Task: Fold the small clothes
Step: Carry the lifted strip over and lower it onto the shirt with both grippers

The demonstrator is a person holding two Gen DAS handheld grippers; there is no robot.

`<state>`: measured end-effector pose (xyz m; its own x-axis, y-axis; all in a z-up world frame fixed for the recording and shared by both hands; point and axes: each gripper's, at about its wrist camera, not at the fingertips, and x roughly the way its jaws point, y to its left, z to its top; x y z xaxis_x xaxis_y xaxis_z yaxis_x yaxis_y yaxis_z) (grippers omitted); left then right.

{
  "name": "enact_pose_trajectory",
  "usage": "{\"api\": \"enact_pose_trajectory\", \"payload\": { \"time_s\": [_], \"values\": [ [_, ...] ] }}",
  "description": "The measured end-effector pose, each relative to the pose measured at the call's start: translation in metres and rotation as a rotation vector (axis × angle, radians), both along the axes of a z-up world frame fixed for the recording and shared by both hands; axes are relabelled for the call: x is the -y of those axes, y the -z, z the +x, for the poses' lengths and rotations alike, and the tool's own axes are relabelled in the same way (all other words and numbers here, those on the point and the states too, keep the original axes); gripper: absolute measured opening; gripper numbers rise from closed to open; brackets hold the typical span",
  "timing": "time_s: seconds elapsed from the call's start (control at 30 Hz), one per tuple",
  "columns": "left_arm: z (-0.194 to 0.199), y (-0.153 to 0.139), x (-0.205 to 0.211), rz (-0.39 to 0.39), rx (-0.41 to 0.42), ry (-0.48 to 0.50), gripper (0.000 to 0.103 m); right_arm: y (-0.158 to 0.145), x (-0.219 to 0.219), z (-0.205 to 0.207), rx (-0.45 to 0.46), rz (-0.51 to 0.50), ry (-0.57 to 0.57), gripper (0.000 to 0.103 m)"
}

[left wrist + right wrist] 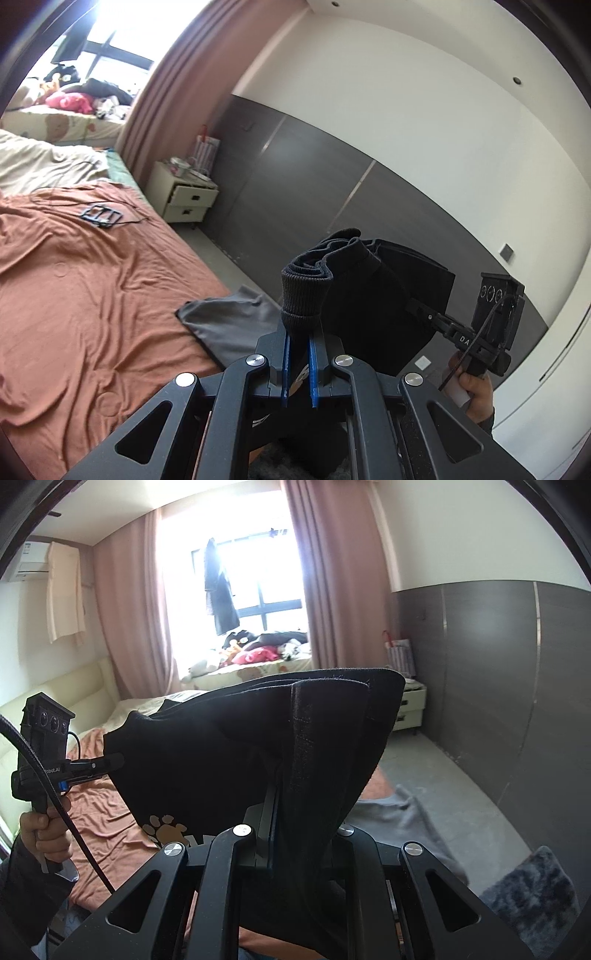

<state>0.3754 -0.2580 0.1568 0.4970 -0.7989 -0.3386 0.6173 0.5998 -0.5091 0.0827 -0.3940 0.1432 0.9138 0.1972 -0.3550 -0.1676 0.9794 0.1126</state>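
Note:
A small black garment hangs in the air between both grippers, above the corner of the bed. In the left wrist view my left gripper is shut, its blue pads clamping a bunched ribbed cuff. My right gripper grips the garment's far edge. In the right wrist view the black garment covers my right gripper, which is shut on a ribbed band. A tan paw print shows low on the fabric. My left gripper pinches its left edge.
The bed's wrinkled orange sheet lies below left, with a black frame and cable on it. A grey cloth drapes over the bed corner. A white nightstand, a grey panelled wall and a fluffy grey rug stand around.

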Motion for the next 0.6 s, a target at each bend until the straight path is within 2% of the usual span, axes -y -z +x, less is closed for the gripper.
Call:
{"api": "enact_pose_trajectory", "payload": {
  "time_s": [0.3,0.6],
  "values": [
    [0.013,-0.011,0.063,-0.015,0.012,0.154,0.008,-0.017,-0.025,-0.040,0.008,-0.077,0.148,0.010],
    [0.028,0.003,0.111,-0.017,-0.020,0.245,0.008,-0.015,-0.053,-0.049,-0.032,-0.106,0.251,0.010]
  ]
}}
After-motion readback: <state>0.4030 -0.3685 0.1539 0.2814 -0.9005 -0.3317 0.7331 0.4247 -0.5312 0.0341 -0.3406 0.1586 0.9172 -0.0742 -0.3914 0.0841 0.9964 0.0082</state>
